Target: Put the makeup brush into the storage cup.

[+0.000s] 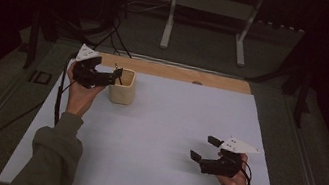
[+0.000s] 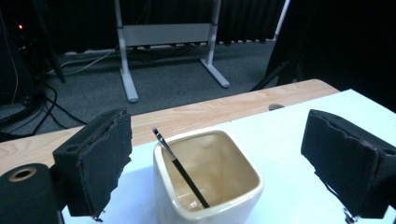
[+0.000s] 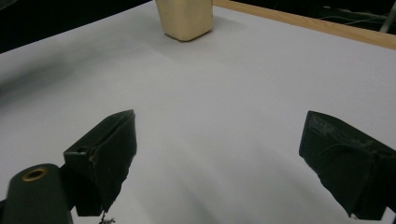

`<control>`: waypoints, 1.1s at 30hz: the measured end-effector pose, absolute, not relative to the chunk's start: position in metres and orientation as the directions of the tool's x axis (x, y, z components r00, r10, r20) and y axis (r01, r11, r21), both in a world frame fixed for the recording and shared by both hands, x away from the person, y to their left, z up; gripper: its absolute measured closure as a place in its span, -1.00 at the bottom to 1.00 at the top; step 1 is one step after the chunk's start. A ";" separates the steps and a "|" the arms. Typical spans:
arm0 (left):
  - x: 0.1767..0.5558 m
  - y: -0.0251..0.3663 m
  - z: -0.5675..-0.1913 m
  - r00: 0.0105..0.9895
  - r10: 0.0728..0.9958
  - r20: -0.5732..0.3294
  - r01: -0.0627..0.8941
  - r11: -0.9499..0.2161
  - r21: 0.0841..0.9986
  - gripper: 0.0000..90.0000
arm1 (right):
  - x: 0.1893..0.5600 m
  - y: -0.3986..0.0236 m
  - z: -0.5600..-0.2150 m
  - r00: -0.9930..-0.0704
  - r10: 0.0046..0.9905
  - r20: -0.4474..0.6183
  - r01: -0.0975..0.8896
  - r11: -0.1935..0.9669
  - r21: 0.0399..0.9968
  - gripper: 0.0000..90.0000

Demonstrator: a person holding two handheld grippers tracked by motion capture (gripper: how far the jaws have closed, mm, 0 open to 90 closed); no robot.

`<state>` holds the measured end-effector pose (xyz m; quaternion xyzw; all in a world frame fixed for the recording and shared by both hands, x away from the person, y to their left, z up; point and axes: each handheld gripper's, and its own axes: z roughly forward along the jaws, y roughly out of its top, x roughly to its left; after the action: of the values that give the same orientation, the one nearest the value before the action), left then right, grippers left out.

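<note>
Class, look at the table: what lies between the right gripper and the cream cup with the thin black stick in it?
Nothing: between the right gripper and the cream cup there is just bare white table sheet, as the high view and right gripper view show.

Dim overall, soft light from above falling mostly on the white sheet (image 1: 158, 147), room behind near black, faint diffuse shadows beside the cream cup (image 1: 122, 86), no glare, high view slightly soft and grainy, near jaws in both gripper views a bit out of focus.
</note>
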<state>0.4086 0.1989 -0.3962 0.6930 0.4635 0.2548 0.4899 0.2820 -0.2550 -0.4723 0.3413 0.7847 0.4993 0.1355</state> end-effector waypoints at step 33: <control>0.343 0.238 -0.401 0.514 0.857 -0.042 0.357 -0.170 0.918 -0.88 | 0.282 -0.264 -0.469 -0.713 0.691 0.119 0.397 0.258 0.881 -0.75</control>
<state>0.3427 0.2378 -0.4007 0.7206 0.4213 0.2560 0.4876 0.2822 -0.2639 -0.4694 0.3489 0.7794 0.4991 0.1473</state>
